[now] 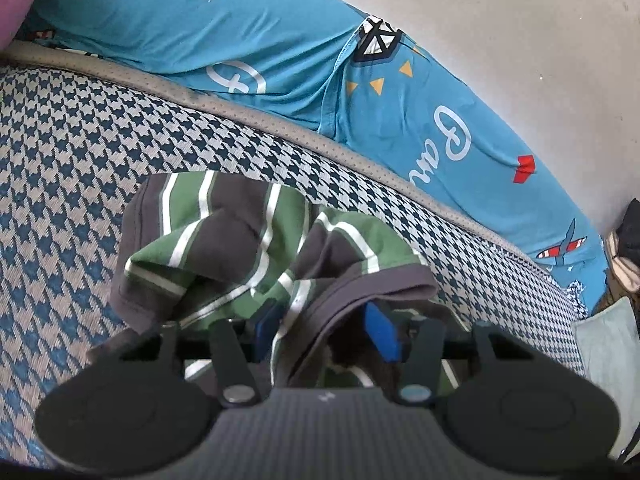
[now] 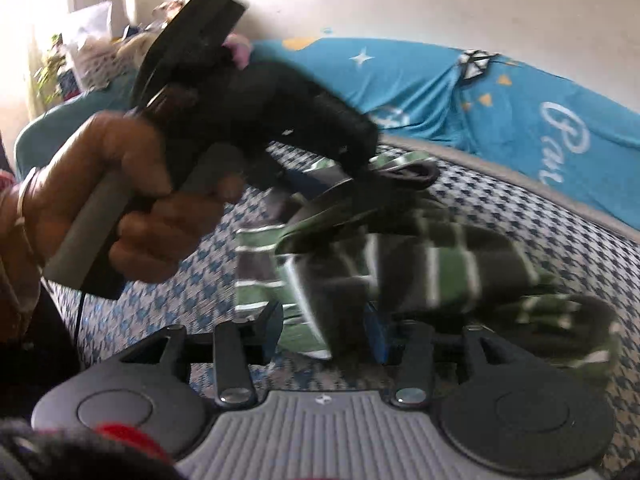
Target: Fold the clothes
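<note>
A green, grey and white striped shirt (image 1: 240,240) lies bunched on a blue-and-white houndstooth mat (image 1: 60,140). My left gripper (image 1: 324,330) is at the shirt's near edge. Its blue-padded fingers (image 1: 382,332) stand apart, with striped cloth between them and a grey hem draped over the right one. In the right wrist view the shirt (image 2: 460,264) is blurred. My right gripper (image 2: 326,330) also has its fingers apart, with a fold of the shirt between them. A hand (image 2: 132,184) holds the left gripper (image 2: 360,160), whose tip sits in the shirt's far edge.
A bright blue printed sheet (image 1: 280,40) runs along the mat's far edge, against a pale wall (image 1: 520,20). A pale cloth (image 1: 608,340) and dark items (image 1: 628,232) lie at the right. Clutter (image 2: 92,48) sits by a bright window at the back left.
</note>
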{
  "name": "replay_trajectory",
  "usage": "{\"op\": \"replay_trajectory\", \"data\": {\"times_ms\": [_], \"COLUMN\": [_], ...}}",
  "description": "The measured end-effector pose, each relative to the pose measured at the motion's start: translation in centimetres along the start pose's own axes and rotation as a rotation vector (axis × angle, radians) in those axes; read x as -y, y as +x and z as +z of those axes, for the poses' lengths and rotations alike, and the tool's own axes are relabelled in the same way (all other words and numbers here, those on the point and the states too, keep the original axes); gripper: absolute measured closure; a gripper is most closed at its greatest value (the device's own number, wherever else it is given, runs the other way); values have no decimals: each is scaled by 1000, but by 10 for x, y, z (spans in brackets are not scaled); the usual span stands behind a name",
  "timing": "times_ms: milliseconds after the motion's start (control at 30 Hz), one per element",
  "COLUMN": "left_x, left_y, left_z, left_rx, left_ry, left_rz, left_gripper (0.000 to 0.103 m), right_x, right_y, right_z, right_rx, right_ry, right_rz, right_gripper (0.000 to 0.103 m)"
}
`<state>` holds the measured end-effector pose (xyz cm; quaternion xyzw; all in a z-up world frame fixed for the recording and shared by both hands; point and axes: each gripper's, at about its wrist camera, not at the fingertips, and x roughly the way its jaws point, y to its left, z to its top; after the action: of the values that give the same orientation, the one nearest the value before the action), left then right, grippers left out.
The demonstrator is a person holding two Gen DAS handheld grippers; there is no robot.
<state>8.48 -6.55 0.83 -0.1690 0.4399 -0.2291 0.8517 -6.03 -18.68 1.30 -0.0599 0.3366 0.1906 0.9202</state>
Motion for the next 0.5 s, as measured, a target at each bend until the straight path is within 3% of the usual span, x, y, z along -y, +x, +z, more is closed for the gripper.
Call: {"op": "replay_trajectory", "data": {"times_ms": [100, 333, 367, 400, 500], "left_x": [-1, -1, -1, -1, -4], "left_y": [-1, -2, -3, -3, -7], "left_z": [-1, -3, -3, -3, -2], "left_rx": [1, 2, 3, 5, 17], "left_ry": [-5, -23, -26, -30, -44], "left_rz": [3, 3, 2, 0, -12], "left_gripper": [55, 55, 55, 55, 55], "right_x": [-8, -19, -19, -18, -5], "right_y": [6, 29, 32, 33, 31], "right_z": [1, -1, -2, -1, 3], "right_rx": [-6, -40, -44, -50, -46], "right_ry": [-24, -86, -91, -85, -34], "right_rz": [-9, -97, -104, -119, -162], "right_gripper": [51, 52, 62, 80, 98]}}
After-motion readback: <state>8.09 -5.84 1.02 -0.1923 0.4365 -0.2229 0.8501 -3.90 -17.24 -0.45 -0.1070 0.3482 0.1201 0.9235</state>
